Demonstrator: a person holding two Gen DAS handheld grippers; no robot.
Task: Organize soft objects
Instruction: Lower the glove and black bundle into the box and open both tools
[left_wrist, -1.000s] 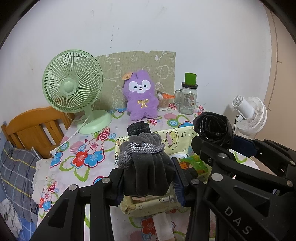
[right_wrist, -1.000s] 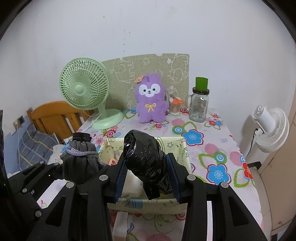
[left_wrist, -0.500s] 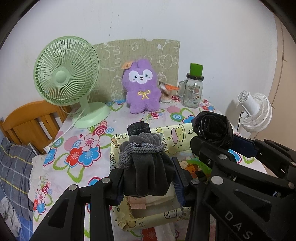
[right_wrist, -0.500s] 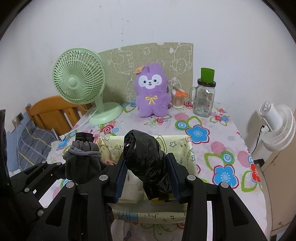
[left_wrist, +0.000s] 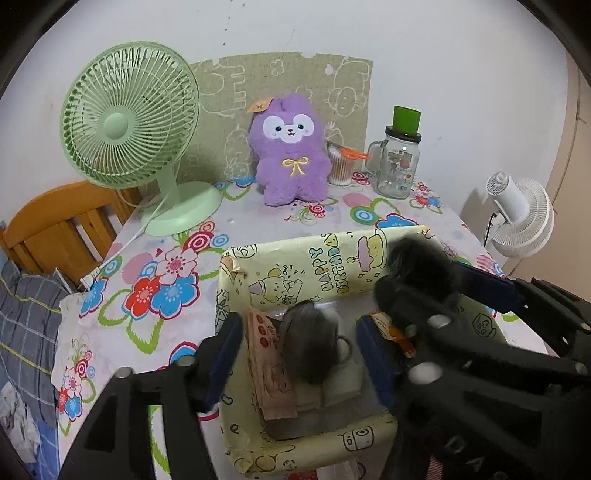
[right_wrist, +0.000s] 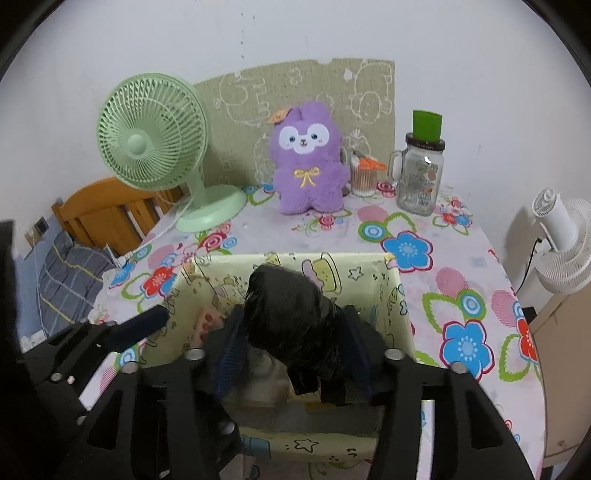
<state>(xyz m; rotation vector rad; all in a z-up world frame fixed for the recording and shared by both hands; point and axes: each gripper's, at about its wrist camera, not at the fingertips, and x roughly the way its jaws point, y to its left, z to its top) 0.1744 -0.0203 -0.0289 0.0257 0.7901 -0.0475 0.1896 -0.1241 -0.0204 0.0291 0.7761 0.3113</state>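
A dark grey velvet drawstring pouch, motion-blurred, sits inside the yellow cartoon-print paper box between the spread-apart fingers of the left gripper, touching neither. A crinkled black plastic bundle is clamped by the right gripper over the same box. The box rests on a flower-patterned tablecloth, with a purple plush bunny and a green desk fan behind.

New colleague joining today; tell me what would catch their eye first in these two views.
The purple plush bunny sits upright at the table's back, between the green fan and a glass jar. In front, a yellow cartoon-print box sits under both grippers: a grey pouch blurs between the left gripper's open fingers, and the right gripper has a black bundle between its fingers.
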